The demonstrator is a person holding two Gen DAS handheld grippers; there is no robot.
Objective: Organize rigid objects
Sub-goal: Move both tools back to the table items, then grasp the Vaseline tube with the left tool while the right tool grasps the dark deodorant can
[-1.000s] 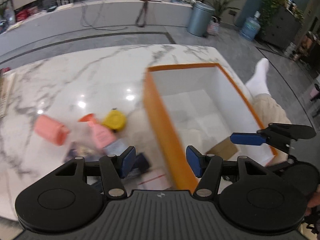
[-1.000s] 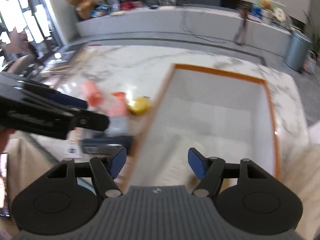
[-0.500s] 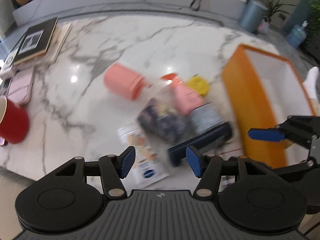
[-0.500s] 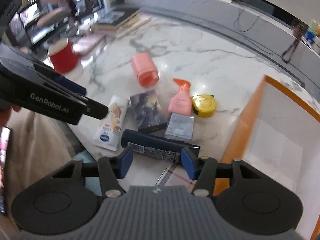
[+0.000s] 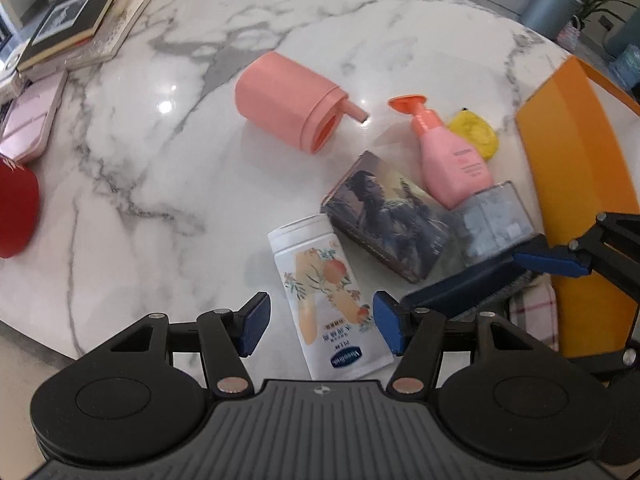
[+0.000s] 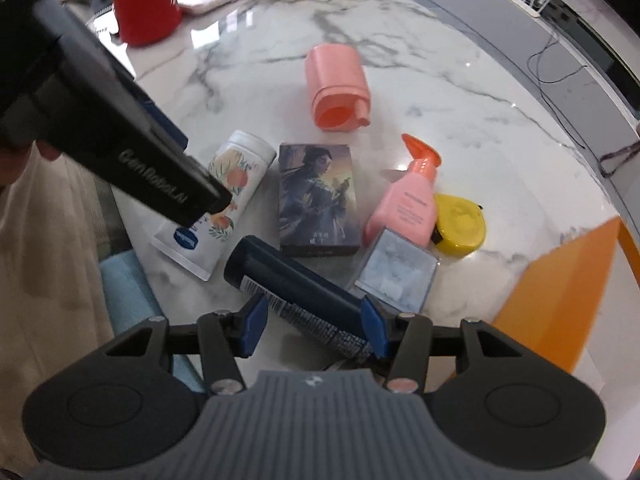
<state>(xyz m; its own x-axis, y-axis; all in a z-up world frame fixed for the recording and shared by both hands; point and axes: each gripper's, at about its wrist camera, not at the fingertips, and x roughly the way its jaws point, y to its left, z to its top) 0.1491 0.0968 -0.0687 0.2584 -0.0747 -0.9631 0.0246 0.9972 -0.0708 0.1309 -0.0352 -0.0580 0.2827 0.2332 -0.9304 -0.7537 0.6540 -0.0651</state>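
Observation:
Rigid objects lie clustered on the marble table. A white tube (image 5: pixel 332 292) lies between the pads of my open left gripper (image 5: pixel 320 326). A dark blue tube (image 6: pixel 296 292) lies between the pads of my open right gripper (image 6: pixel 314 328). Beside them lie a picture box (image 6: pixel 318 200), a clear cube box (image 6: pixel 394 274), a pink pump bottle (image 6: pixel 408 200), a yellow tape measure (image 6: pixel 460 220) and a salmon dispenser (image 6: pixel 338 88) on its side. The orange box (image 5: pixel 576 184) stands at the right.
A red mug (image 6: pixel 146 10), a pink case (image 5: pixel 30 120) and stacked books (image 5: pixel 80 20) sit at the table's far left. A checked cloth (image 5: pixel 534 316) lies by the orange box. The table's near edge is just under my grippers.
Both grippers swung left from over the orange box to the object cluster and came lower. The white tube now lies between the left pads, the blue tube between the right pads.

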